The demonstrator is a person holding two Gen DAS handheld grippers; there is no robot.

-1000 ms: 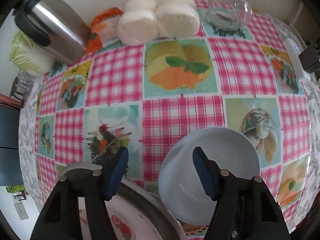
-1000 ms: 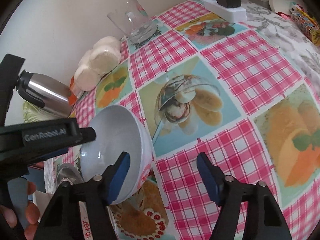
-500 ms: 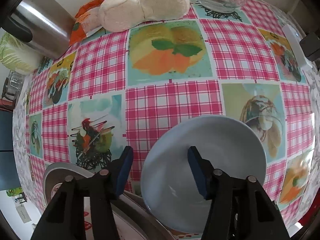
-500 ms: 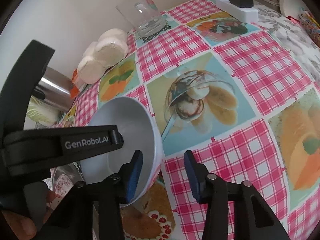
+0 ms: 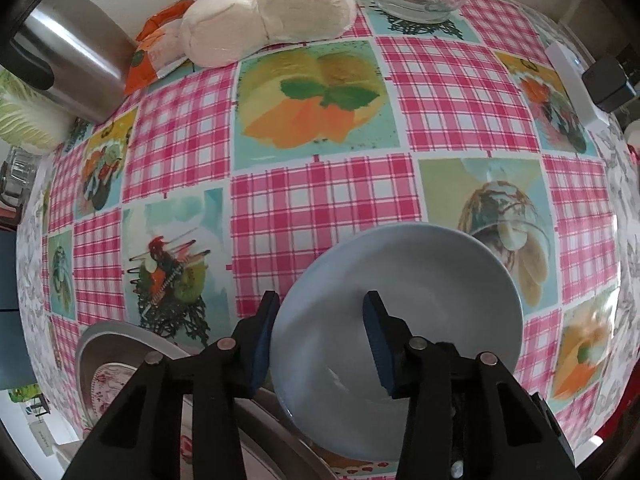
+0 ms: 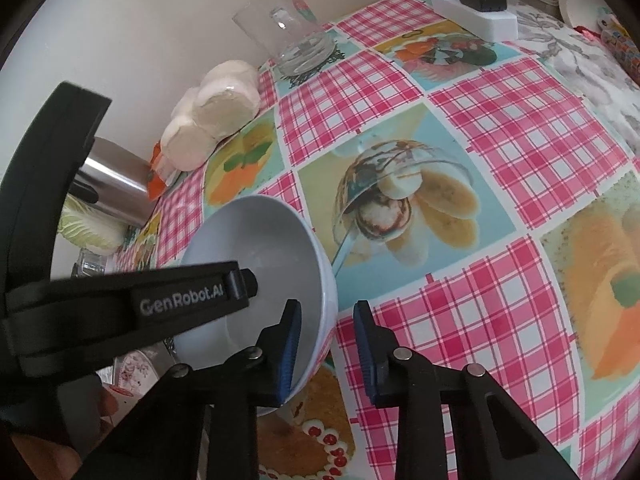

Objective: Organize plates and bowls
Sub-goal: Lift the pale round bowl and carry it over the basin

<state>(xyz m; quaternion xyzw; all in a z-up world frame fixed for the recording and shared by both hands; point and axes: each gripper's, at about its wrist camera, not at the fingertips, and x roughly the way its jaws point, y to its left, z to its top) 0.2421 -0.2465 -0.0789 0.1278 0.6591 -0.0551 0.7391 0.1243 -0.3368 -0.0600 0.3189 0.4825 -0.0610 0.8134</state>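
Note:
A pale blue bowl point(image 5: 420, 292) is tilted above the table; it also shows in the right wrist view point(image 6: 264, 256). My left gripper point(image 5: 320, 340) straddles its left rim, one finger inside and one outside, with a gap left. My right gripper point(image 6: 326, 344) straddles the bowl's right rim the same way, jaws narrowed but apart. A metal pan point(image 5: 120, 340) with a flowered plate point(image 5: 108, 376) inside sits under the left gripper.
The checked tablecloth point(image 5: 328, 208) carries a steel kettle point(image 5: 72, 64), white buns point(image 5: 272, 20), an orange packet point(image 5: 152, 56), a glass cup point(image 6: 292, 44) and a white power strip point(image 6: 476, 16). A cabbage point(image 5: 24, 120) lies at far left.
Both grippers have narrowed around the bowl's rim. The bowl has tilted and risen closer to the left camera. The left gripper has moved forward over the table.

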